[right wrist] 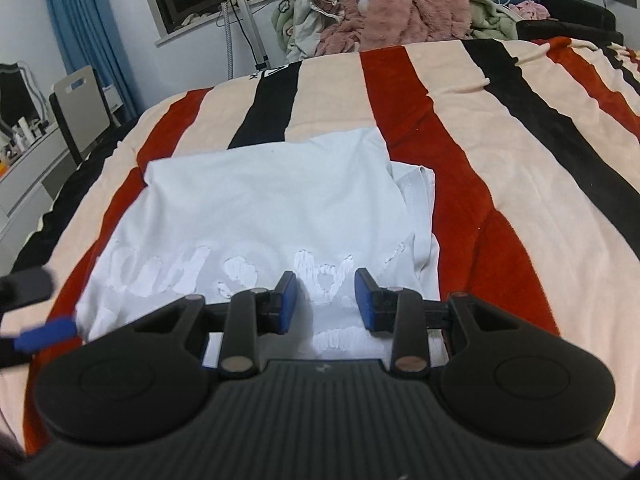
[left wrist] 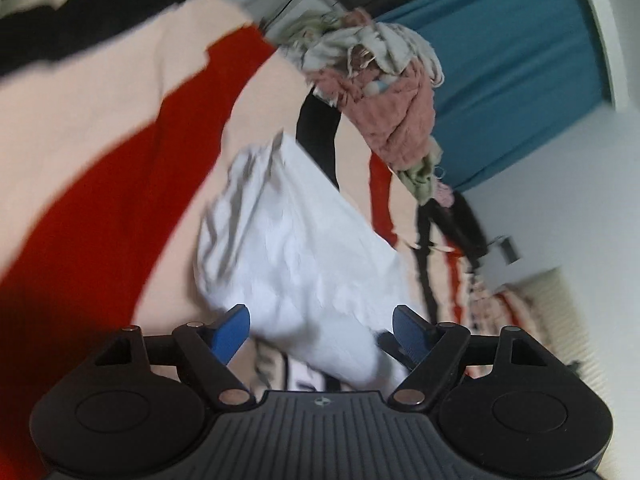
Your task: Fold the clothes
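Lying part-folded on the striped bed [right wrist: 500, 128], a white shirt [right wrist: 260, 200] sits under both tongs.

Right tongs [right wrist: 326, 300] are spread above the shirt's near edge, pinching nothing; the raised white lettering there cannot be read. Left tongs [left wrist: 320, 332] are spread wide over the shirt [left wrist: 296, 248], its blue fingertip [right wrist: 44, 334] beside the left hem. Bare blanket lies right of the shirt; a clothes pile [right wrist: 380, 4] crowds the far edge.

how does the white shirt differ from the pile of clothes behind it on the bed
The white shirt lies flat, partly folded, on the striped blanket; the pile of clothes is heaped and crumpled at the far end. The white shirt is one plain colour with white lettering; the pile of clothes mixes pink, grey and green pieces. Neither is held by a claw.
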Demonstrator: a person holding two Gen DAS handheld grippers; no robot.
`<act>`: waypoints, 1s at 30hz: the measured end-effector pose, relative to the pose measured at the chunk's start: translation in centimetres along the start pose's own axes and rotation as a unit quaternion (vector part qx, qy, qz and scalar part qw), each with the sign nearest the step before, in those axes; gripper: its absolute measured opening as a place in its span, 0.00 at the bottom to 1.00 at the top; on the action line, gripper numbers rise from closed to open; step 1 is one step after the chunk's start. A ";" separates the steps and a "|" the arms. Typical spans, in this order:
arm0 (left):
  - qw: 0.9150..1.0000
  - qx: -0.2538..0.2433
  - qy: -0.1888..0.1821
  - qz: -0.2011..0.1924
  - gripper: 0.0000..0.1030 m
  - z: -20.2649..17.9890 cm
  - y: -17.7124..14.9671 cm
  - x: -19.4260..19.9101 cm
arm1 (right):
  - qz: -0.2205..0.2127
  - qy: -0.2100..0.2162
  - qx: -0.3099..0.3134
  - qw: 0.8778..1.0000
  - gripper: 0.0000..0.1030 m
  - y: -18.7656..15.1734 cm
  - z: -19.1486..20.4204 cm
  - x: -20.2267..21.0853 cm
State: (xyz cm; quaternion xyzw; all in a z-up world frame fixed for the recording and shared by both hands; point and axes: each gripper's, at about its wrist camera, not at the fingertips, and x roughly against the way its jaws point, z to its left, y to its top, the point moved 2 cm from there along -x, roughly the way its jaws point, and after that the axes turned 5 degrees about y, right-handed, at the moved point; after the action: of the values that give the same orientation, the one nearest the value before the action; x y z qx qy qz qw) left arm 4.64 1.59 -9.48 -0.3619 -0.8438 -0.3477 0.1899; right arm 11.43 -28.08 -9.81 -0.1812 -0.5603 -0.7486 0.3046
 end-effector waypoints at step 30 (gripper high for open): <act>0.992 0.127 -0.012 -0.023 0.13 3.0 1.2 -4.4 | -0.002 0.208 -0.467 0.860 0.75 -5.7 -4.7 -0.2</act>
State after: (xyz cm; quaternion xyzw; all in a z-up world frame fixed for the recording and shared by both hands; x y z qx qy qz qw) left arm 8.24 2.27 -13.54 -0.3195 -0.8915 -0.2374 0.2160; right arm 8.19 -31.46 -15.57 -0.1412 -0.0694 -0.9434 0.2918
